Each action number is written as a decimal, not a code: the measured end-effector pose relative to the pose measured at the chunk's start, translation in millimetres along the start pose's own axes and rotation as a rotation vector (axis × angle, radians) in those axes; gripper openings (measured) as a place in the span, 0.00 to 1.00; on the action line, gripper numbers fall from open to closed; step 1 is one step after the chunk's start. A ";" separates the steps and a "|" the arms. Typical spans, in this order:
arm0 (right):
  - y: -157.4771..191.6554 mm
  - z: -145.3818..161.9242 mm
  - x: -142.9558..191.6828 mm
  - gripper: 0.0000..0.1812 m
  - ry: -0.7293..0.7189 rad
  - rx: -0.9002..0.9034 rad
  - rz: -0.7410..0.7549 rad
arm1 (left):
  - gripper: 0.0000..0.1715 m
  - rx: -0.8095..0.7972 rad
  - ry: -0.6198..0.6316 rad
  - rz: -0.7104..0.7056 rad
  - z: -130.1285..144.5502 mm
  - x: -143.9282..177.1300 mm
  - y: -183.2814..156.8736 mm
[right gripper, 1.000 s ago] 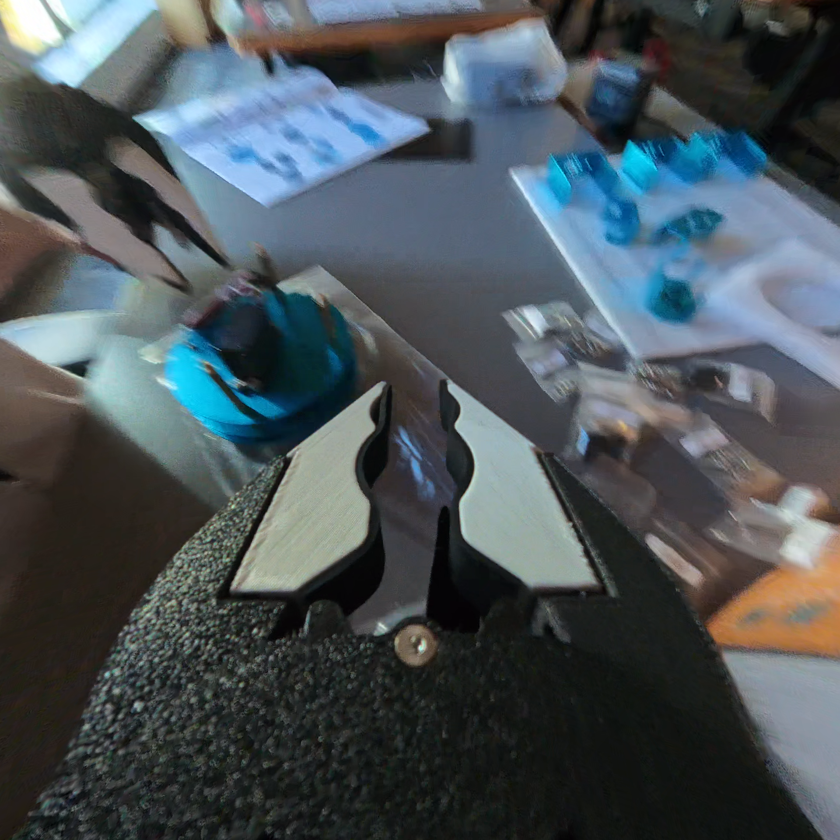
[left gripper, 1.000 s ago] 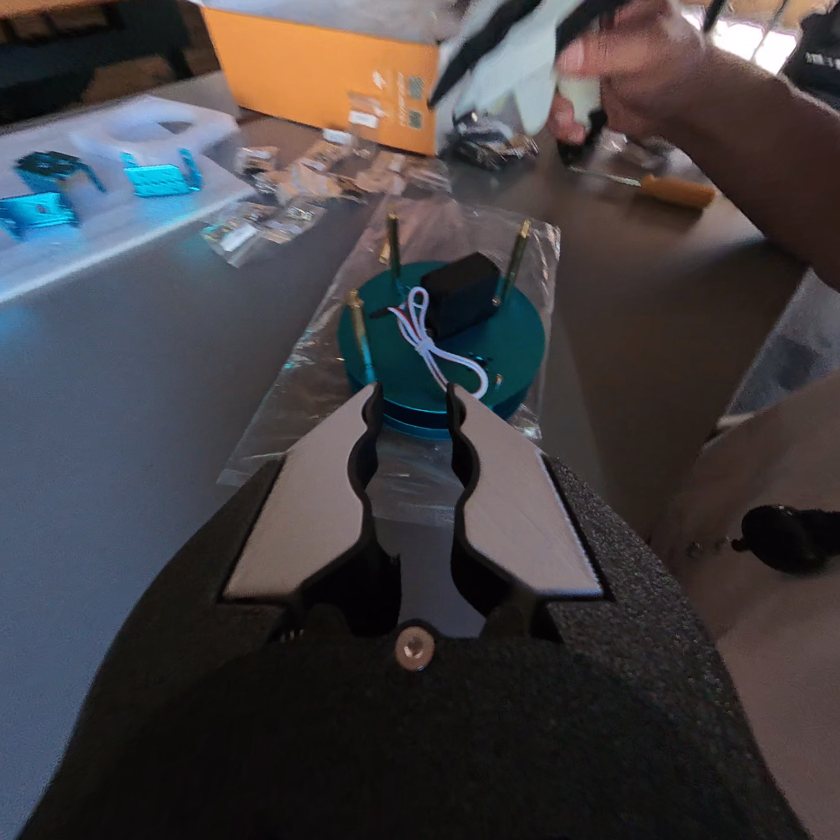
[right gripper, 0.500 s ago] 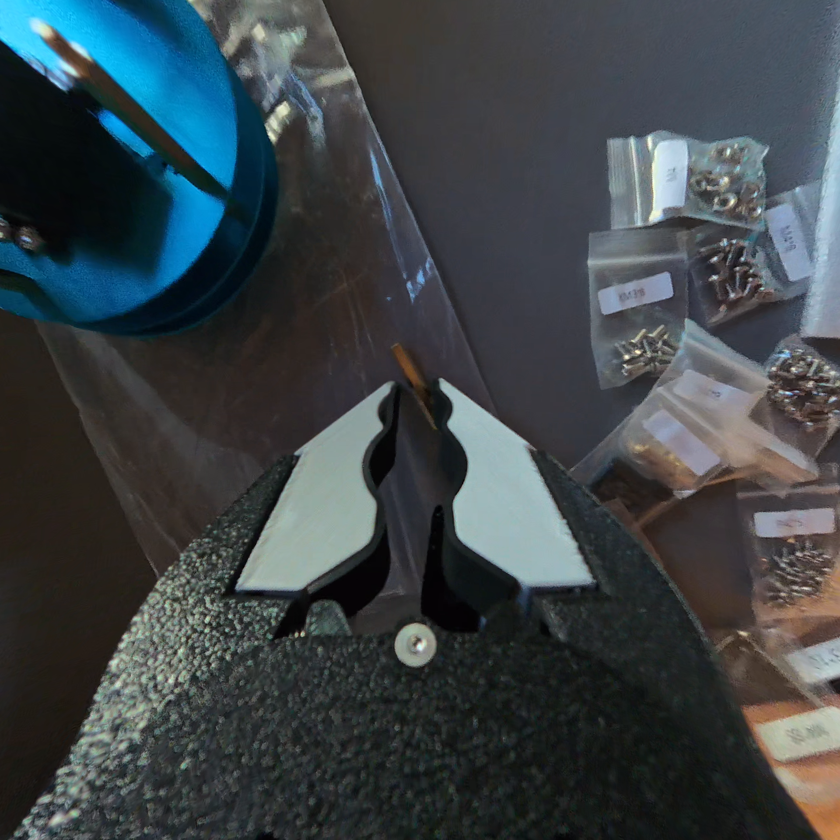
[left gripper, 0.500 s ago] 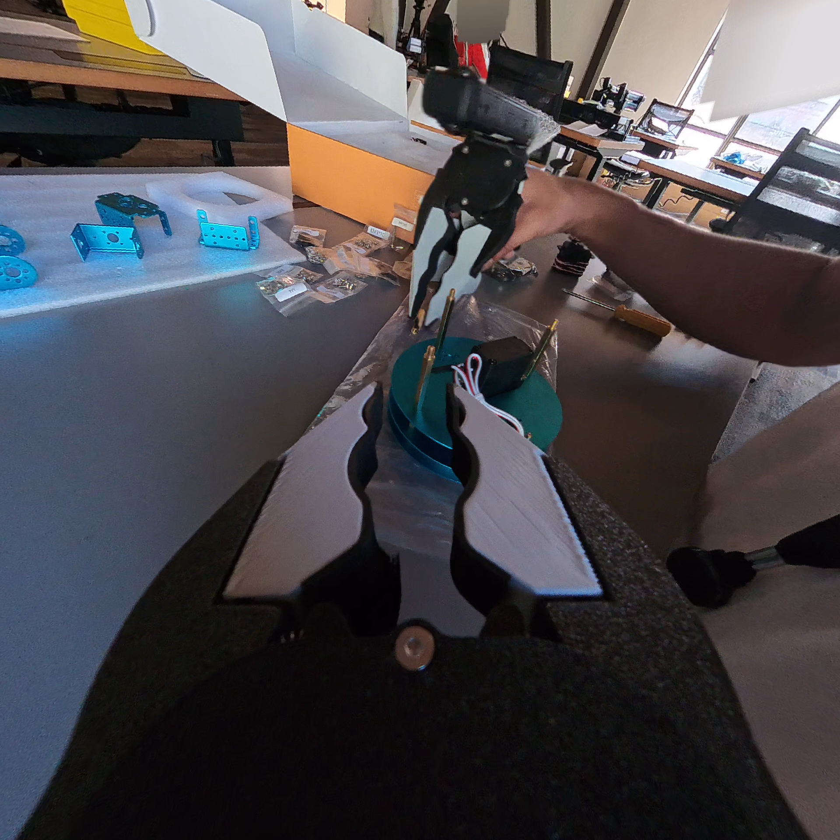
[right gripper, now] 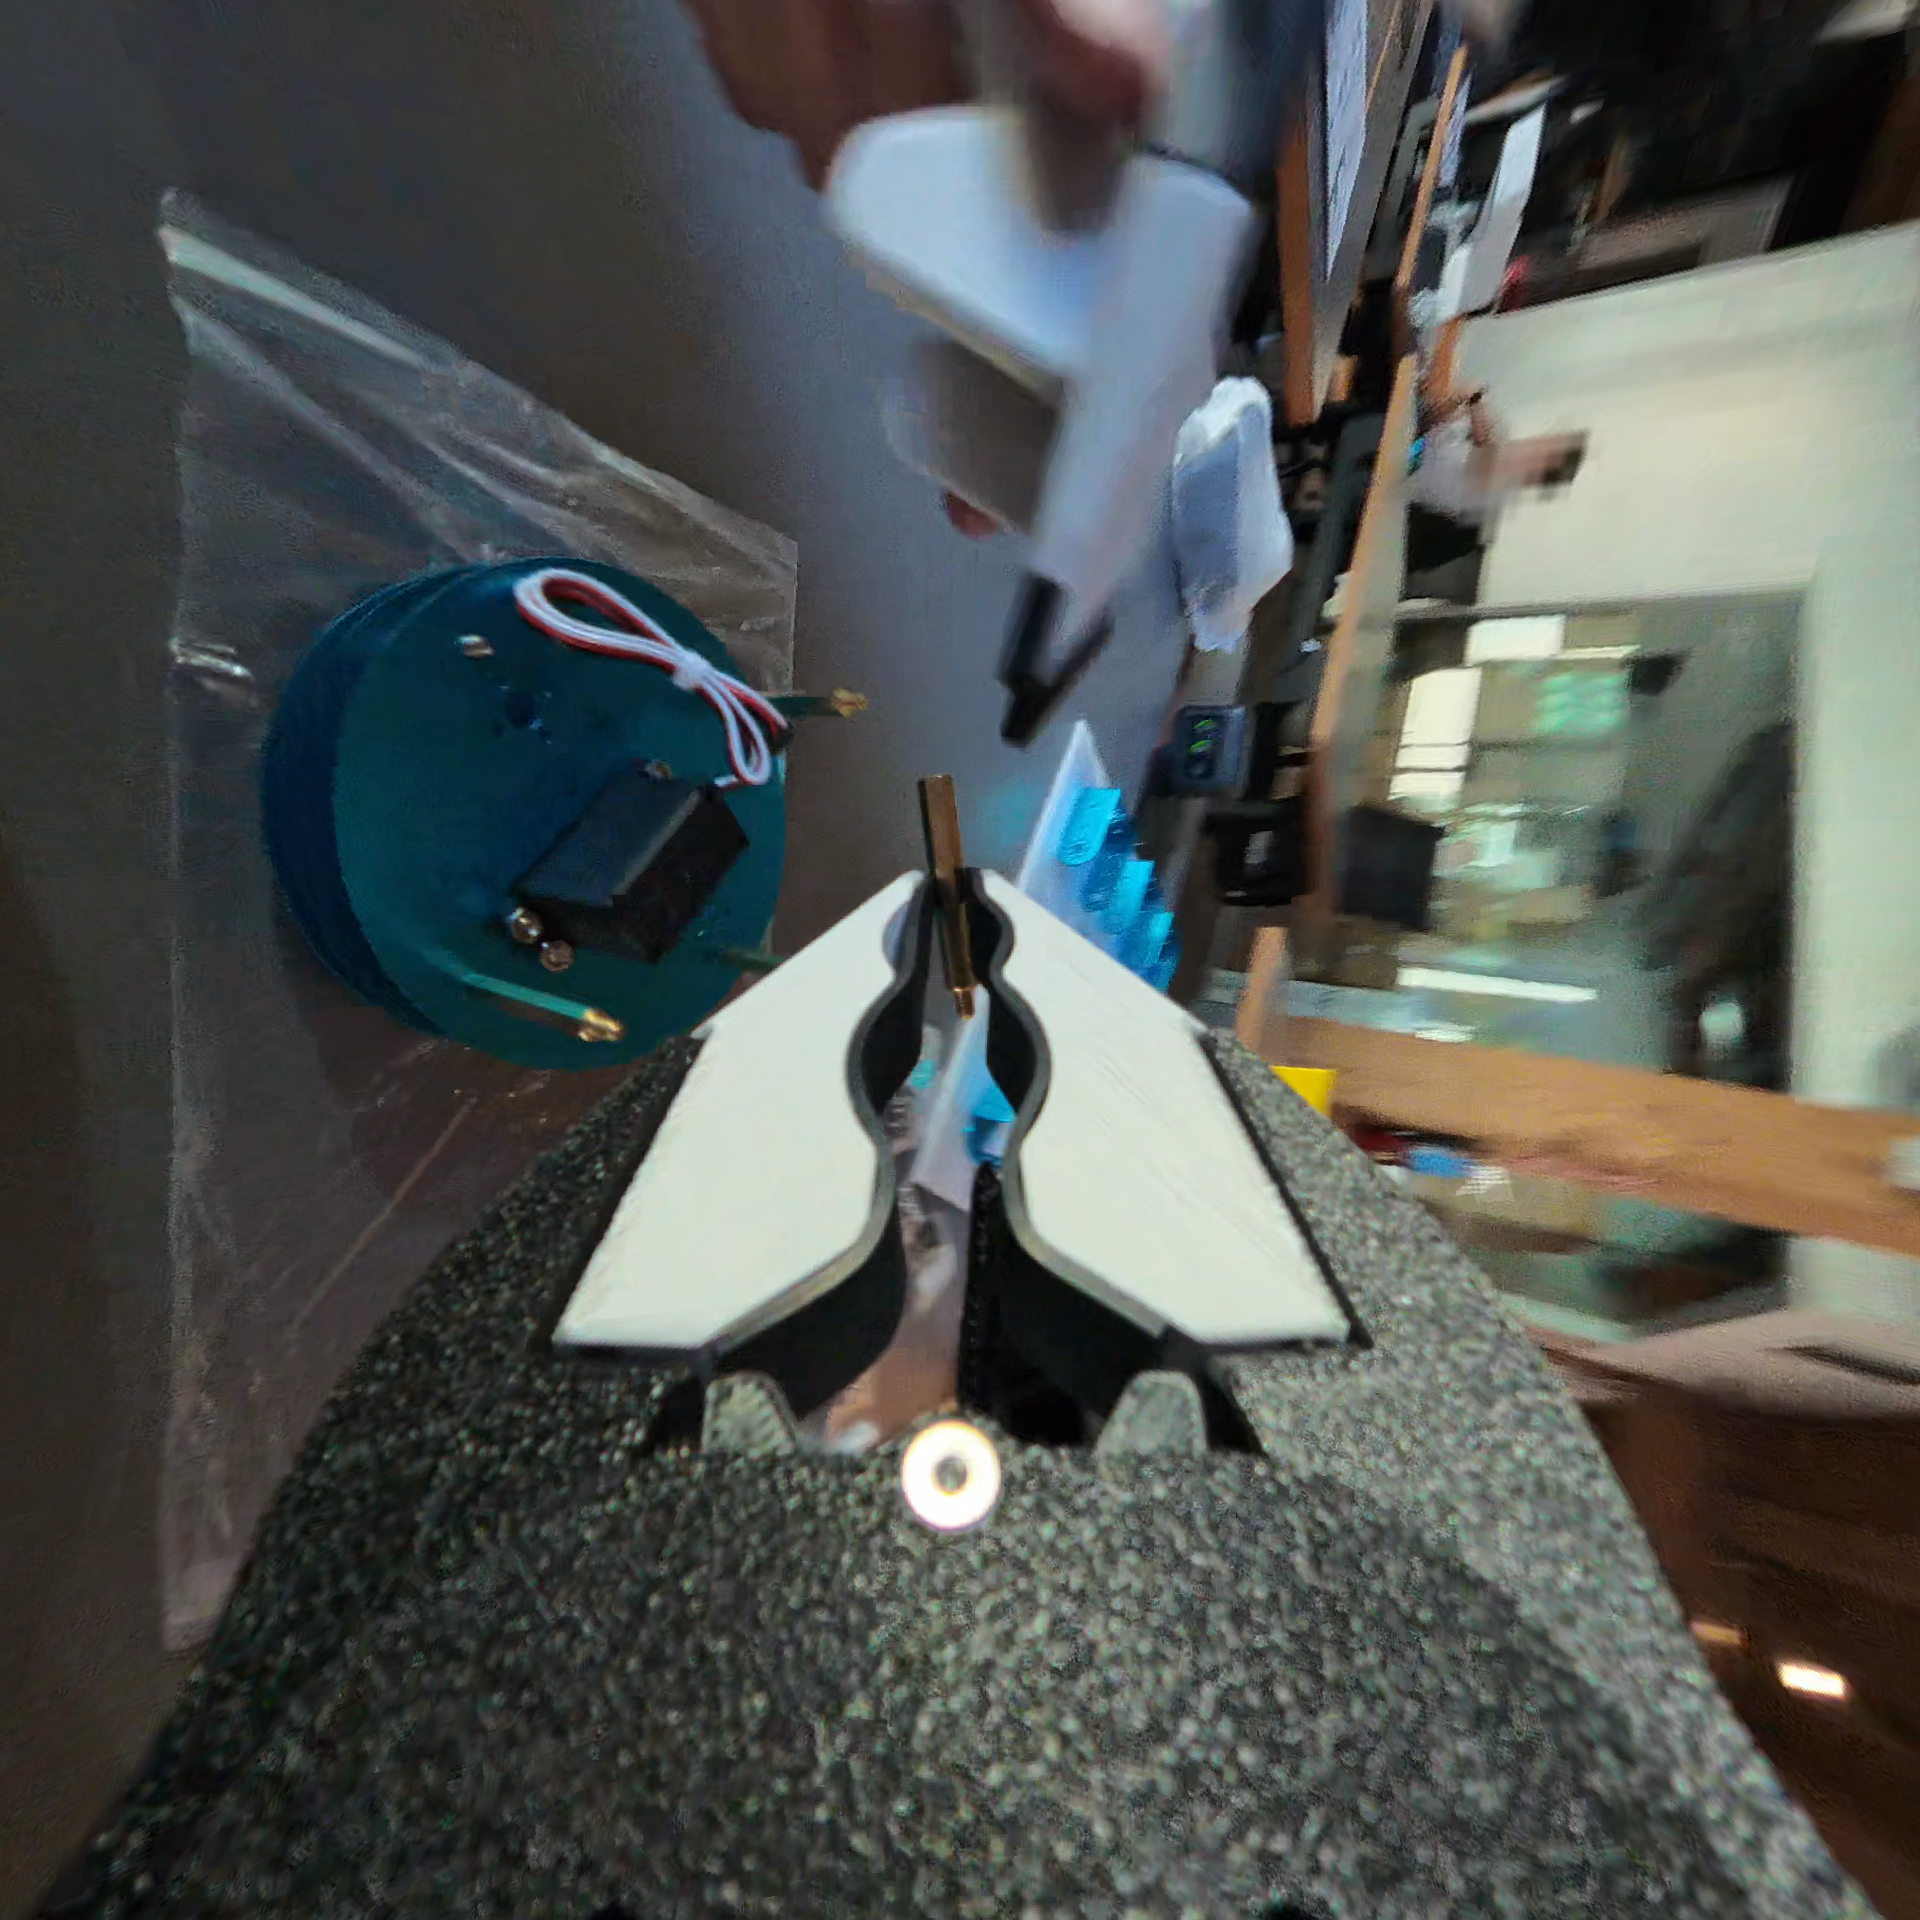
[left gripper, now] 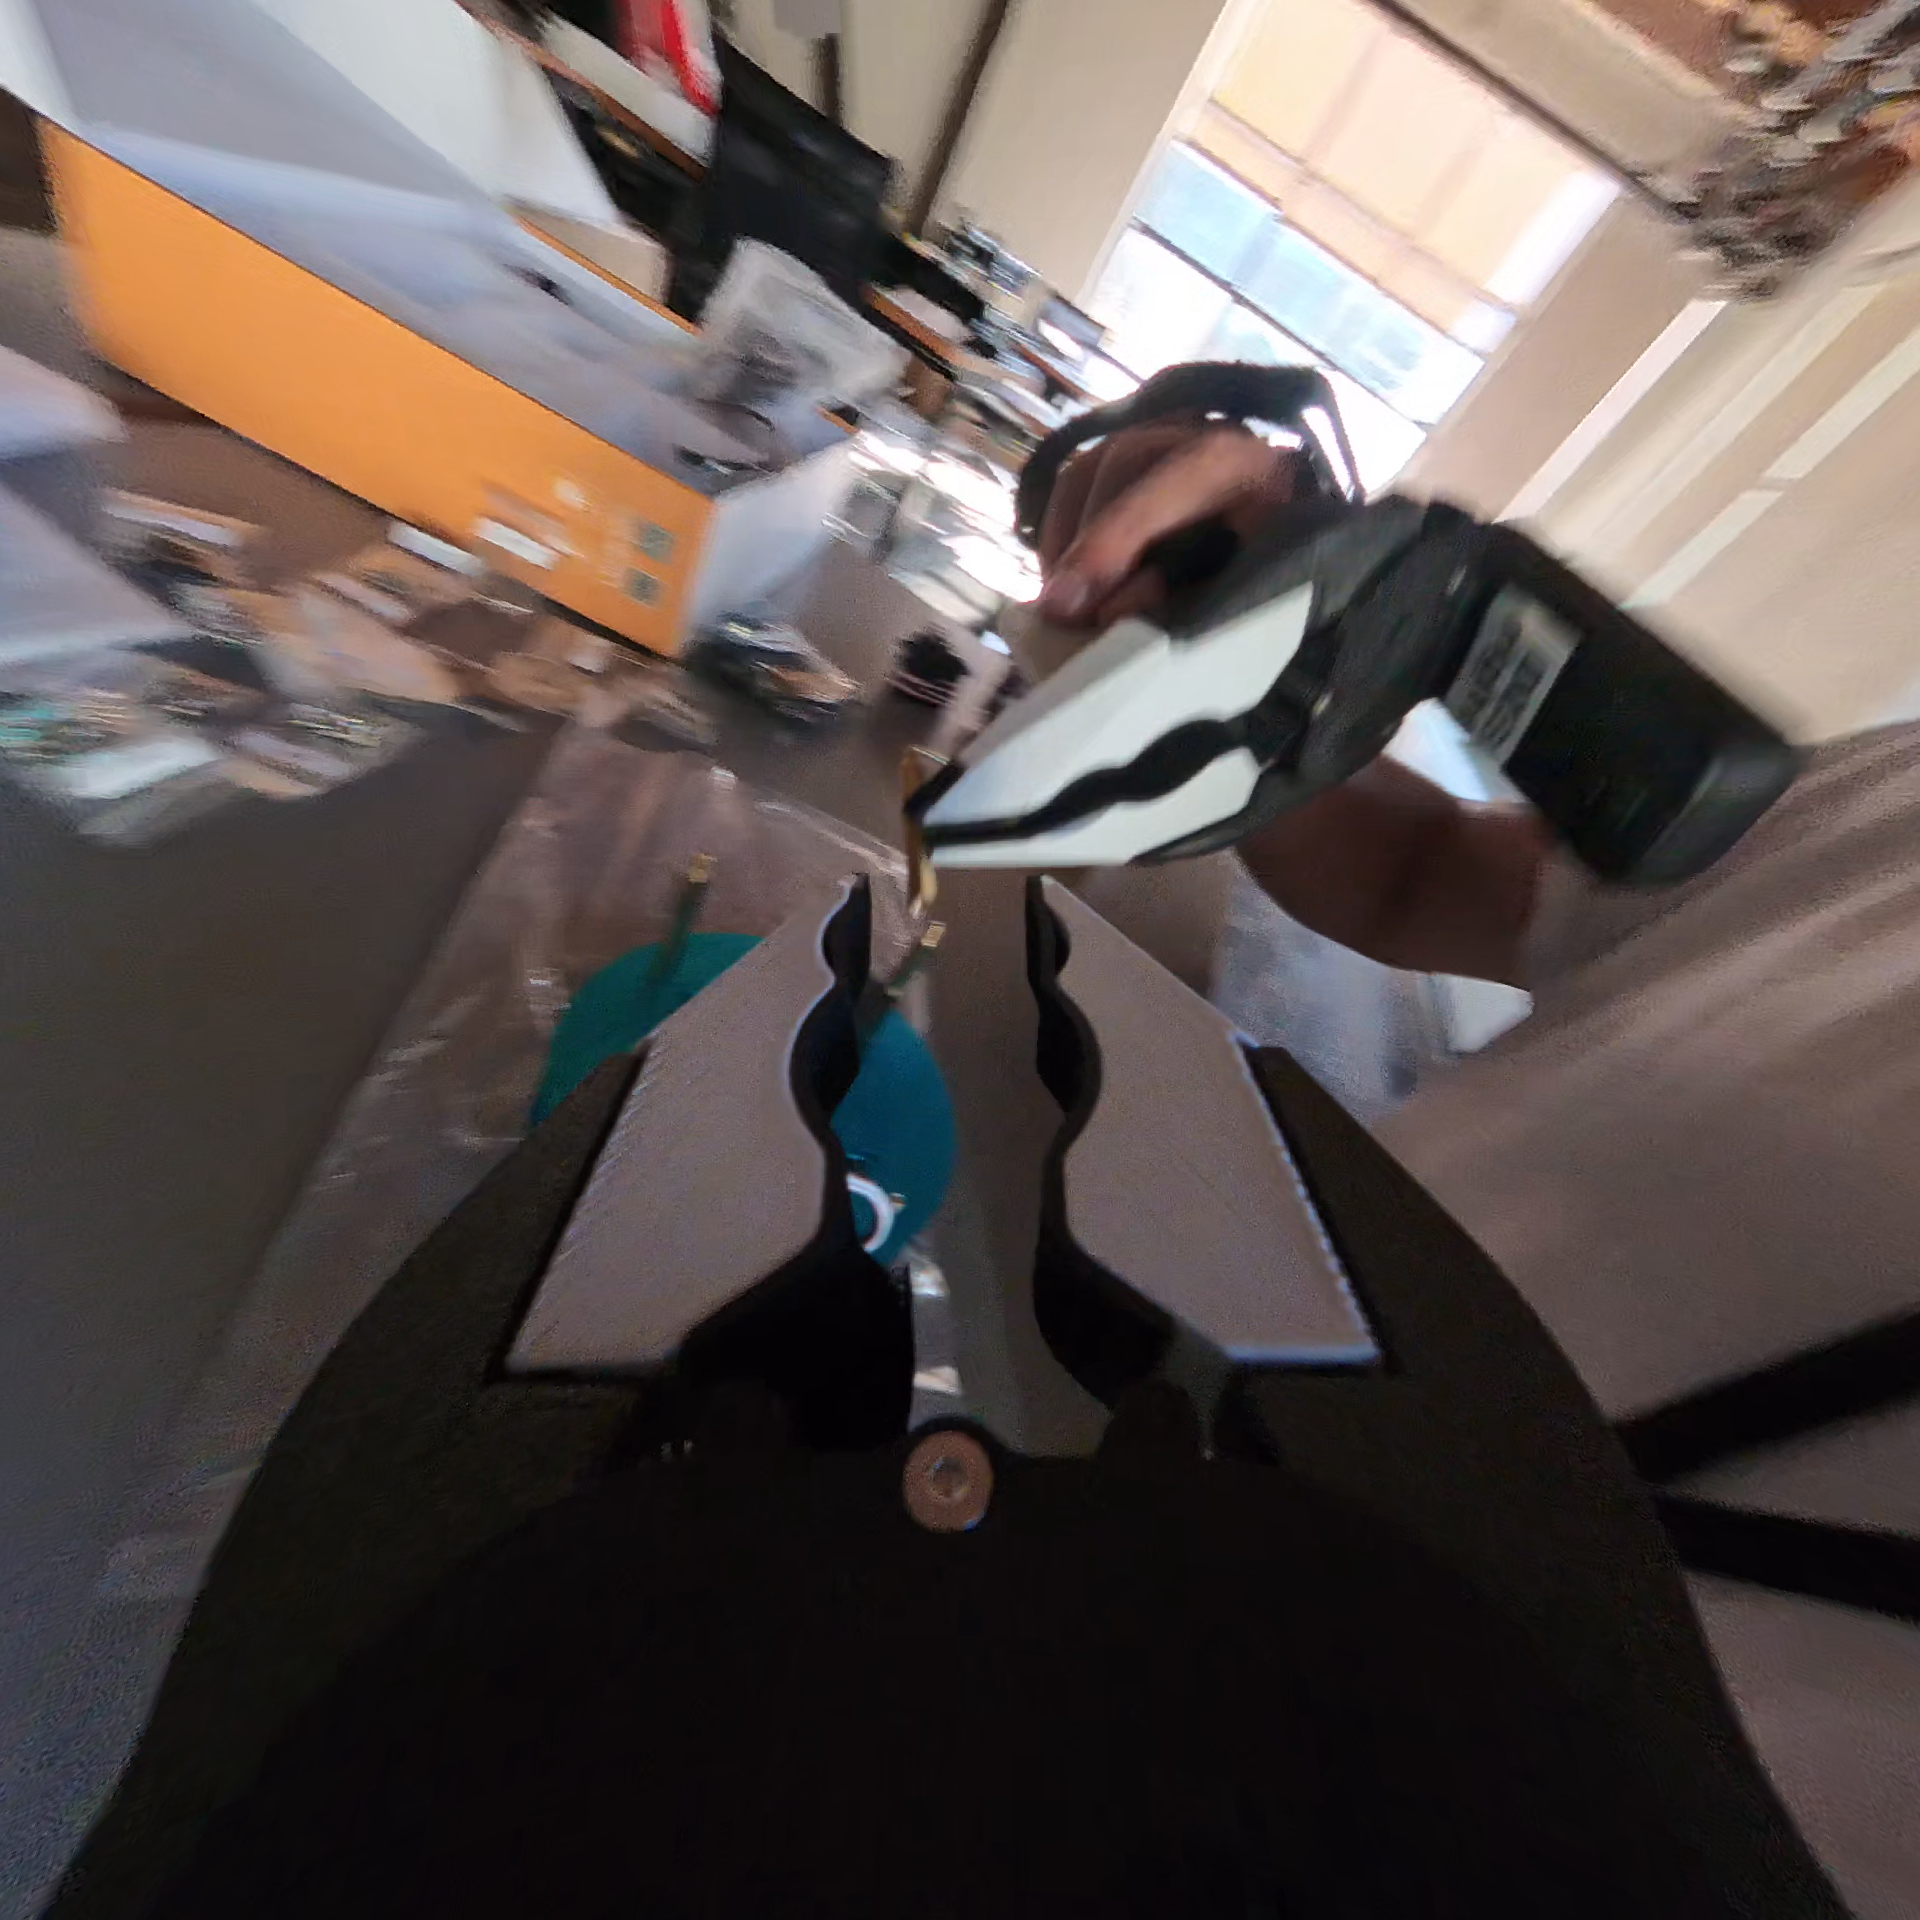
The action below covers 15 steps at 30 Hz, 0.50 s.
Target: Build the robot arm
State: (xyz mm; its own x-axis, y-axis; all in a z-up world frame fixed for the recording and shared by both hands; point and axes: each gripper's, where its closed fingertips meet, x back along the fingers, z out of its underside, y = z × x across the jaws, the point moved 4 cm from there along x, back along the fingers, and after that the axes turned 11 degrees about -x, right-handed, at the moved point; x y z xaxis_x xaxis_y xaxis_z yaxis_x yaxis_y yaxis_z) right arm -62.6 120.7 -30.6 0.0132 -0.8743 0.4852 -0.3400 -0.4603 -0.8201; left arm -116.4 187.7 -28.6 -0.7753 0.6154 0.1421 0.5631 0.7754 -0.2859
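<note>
My right gripper (right gripper: 948, 883) is shut on a small brass standoff (right gripper: 943, 873), pinched at the fingertips and held in the air. Beside it a round teal disc base (right gripper: 436, 831) carries a black servo block (right gripper: 634, 873), a red-and-white wire (right gripper: 644, 644) and upright brass-tipped posts (right gripper: 540, 1008). My left gripper (left gripper: 945, 904) is open and empty, above the near side of the disc (left gripper: 613, 1013). In the left wrist view the right gripper (left gripper: 1091, 790) hangs just beyond my left fingertips, the standoff (left gripper: 923, 881) at its tip. The left gripper (right gripper: 1039, 675) shows blurred in the right wrist view.
The disc lies on a clear plastic bag (right gripper: 312, 416) on a dark grey table (left gripper: 208, 987). An orange box (left gripper: 364, 374) stands behind, with small parts bags (left gripper: 260, 717) in front of it. Blue metal brackets (right gripper: 1101, 852) sit on white foam. Both views are motion-blurred. Only a small space, under 4 cm, lies between the two pairs of fingers.
My right gripper closed on the brass standoff lying on the bag beside the disc and lifted it, turning sideways. My left gripper rose and tilted, staying open.
</note>
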 end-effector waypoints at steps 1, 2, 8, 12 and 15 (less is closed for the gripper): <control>9.2 -5.8 -1.5 0.03 0.027 0.087 0.023 | 0.17 0.034 0.025 0.076 -0.7 -1.5 -2.8; 17.8 -7.6 -3.8 0.03 0.056 0.173 0.043 | 0.17 0.046 0.071 0.123 2.3 -2.9 -3.5; 39.8 -27.6 1.2 0.02 0.035 0.479 0.126 | 0.16 -0.079 0.348 0.147 35.5 -8.2 -7.7; 41.5 -37.1 4.5 0.02 0.050 0.496 0.115 | 0.03 -0.147 0.361 0.198 39.9 -10.2 -24.0; 41.7 -36.2 5.2 0.03 0.054 0.378 0.102 | 0.03 -0.192 0.344 0.174 41.8 -12.5 -24.9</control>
State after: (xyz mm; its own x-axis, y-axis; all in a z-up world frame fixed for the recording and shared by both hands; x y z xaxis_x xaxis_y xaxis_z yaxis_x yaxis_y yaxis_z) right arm -110.7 102.6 -51.2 -0.0560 -0.9139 0.4021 0.0337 -0.4042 -0.9141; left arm -132.6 154.8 -62.9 -0.5419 0.7253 0.4245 0.7453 0.6482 -0.1562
